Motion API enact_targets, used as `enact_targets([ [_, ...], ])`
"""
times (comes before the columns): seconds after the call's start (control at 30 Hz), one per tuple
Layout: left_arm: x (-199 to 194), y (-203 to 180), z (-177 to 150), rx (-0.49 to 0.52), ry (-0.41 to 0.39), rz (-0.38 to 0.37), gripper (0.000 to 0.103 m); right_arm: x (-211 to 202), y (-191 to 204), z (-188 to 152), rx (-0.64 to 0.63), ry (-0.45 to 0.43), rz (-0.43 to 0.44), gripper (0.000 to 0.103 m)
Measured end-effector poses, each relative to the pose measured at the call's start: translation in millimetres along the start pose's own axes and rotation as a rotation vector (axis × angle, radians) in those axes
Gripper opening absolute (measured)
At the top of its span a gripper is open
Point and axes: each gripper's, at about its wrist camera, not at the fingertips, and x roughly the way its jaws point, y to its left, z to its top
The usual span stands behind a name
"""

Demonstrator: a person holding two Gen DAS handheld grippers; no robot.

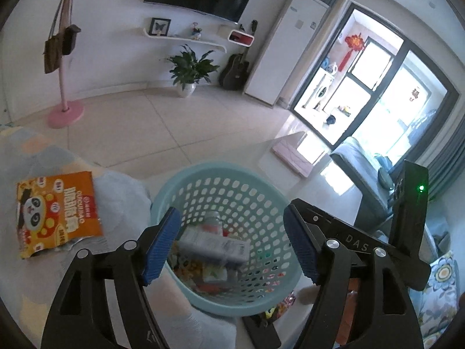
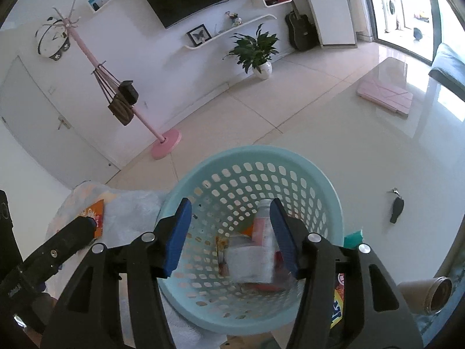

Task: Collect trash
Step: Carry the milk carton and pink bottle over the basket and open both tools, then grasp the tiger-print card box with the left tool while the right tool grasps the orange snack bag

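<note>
A teal perforated basket [image 1: 203,171] [image 2: 252,154] stands right below both grippers. Inside lie a blurred grey-white packet [image 1: 215,244] [image 2: 250,261], a pink-and-white bottle [image 2: 263,224] and several colourful wrappers. My left gripper [image 1: 231,210] is open over the basket, with its blue pads [image 1: 161,244] touching nothing. Beside it, my right gripper [image 2: 230,203] is open too, the packet lying loose below its jaws. An orange snack bag with a panda [image 1: 58,209] [image 2: 97,212] lies on the pale blue blanket to the left of the basket.
A glossy white table top [image 2: 377,151] stretches right of the basket, with a pink folder [image 2: 385,94], a black key fob [image 2: 396,206] and a tipped paper cup [image 2: 427,290]. More wrappers [image 2: 337,302] show beside the basket's base. A pink coat stand [image 1: 65,113] is on the floor beyond.
</note>
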Motion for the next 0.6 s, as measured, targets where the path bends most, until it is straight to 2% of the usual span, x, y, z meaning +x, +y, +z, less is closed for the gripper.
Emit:
enact_targets([
  [0.13,-19.2,6.2,0.4,-0.006,-0.037,-0.005,0.071,-6.1,12.1,-4.5,-0.031,-0.006,0.025,0.052],
  [0.33,-64.0,17.4,-1.9,-0.018,-0.121,0.036,0.071,-20.9,52.9,-10.3,-0.113,-0.024,0.083,0.052],
  [0.47,-102.4,37.7,-8.3,-0.031,-0.179,0.103,0.071,-30.1,87.9,-16.1,-0.19,-0.035,0.132,0.052],
  [0.6,-145.3,73.9,-17.2,-0.057,-0.222,0.197,0.079,-27.1,125.7,-25.5,-0.269,-0.017,0.169,0.052],
])
